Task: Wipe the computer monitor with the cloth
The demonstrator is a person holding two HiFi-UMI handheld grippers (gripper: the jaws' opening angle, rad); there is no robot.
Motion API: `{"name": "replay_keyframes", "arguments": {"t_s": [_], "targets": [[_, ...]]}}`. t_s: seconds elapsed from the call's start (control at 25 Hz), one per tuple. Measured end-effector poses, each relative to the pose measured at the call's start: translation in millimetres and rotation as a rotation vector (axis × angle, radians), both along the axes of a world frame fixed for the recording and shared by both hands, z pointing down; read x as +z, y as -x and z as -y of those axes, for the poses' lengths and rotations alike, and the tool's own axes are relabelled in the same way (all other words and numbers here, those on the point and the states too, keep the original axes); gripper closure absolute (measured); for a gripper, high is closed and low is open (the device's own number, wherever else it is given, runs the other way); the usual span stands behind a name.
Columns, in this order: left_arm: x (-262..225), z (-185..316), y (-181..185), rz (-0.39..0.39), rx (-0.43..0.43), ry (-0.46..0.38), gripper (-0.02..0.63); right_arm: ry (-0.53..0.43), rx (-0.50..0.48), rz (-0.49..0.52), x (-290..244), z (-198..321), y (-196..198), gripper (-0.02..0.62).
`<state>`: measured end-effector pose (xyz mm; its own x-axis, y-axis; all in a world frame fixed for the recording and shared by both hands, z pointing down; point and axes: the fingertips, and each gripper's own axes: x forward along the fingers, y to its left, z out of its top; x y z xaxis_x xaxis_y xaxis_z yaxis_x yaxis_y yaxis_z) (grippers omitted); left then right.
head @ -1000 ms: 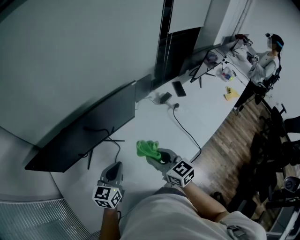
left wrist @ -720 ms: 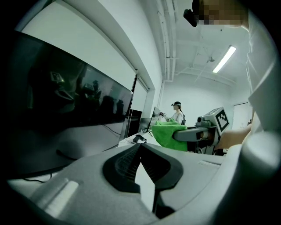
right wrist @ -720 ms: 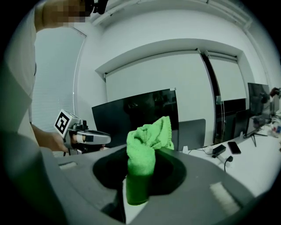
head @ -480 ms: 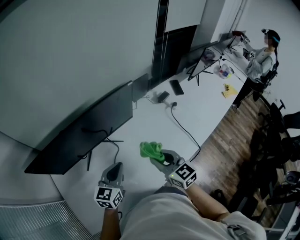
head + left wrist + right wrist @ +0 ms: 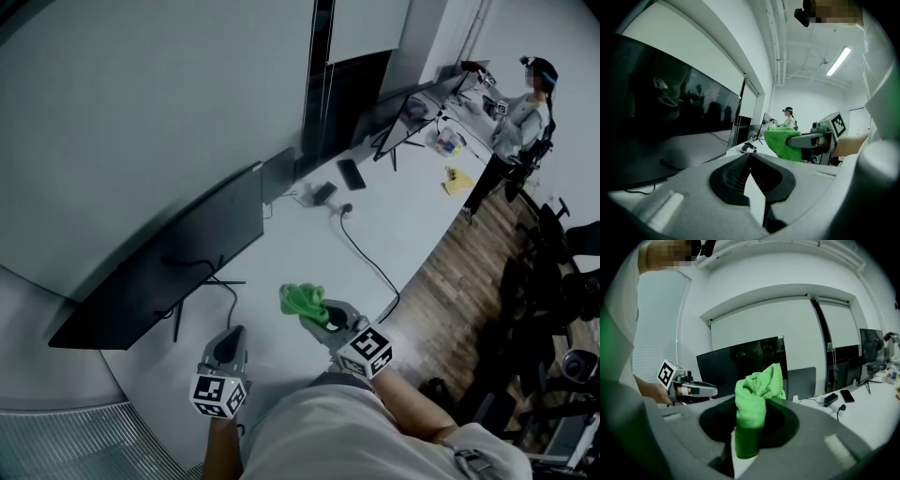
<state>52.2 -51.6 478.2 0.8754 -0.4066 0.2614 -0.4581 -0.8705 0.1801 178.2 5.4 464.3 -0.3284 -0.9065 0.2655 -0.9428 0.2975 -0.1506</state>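
A dark, switched-off monitor [image 5: 178,258] stands on the white desk [image 5: 300,253] against the wall, at the left of the head view; it also fills the left of the left gripper view as a black screen [image 5: 665,112]. My right gripper [image 5: 321,316] is shut on a green cloth [image 5: 300,299], which bunches above its jaws [image 5: 757,397]. It hovers over the desk in front of the monitor, apart from the screen. My left gripper [image 5: 228,345] sits lower left, near the monitor's stand, its jaws closed with nothing between them [image 5: 752,185].
A black cable [image 5: 370,262] runs across the desk from a plug. A phone [image 5: 352,174] and small devices lie farther back. A second monitor [image 5: 403,117] stands at the far end, where another person [image 5: 520,112] works. Wooden floor lies right of the desk edge.
The right gripper with the cloth has drifted slightly lower and to the right over the desk. The left gripper has stayed put.
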Motion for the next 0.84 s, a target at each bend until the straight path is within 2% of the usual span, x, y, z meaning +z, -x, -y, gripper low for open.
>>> {"name": "replay_keyframes", "arguments": {"t_s": [0.84], "targets": [[2.3,-13.9,-2.8,0.034,-0.027,-0.022,0.597,0.014,0.034,0.015,7.8,-17.0,-12.3,0.494]]}}
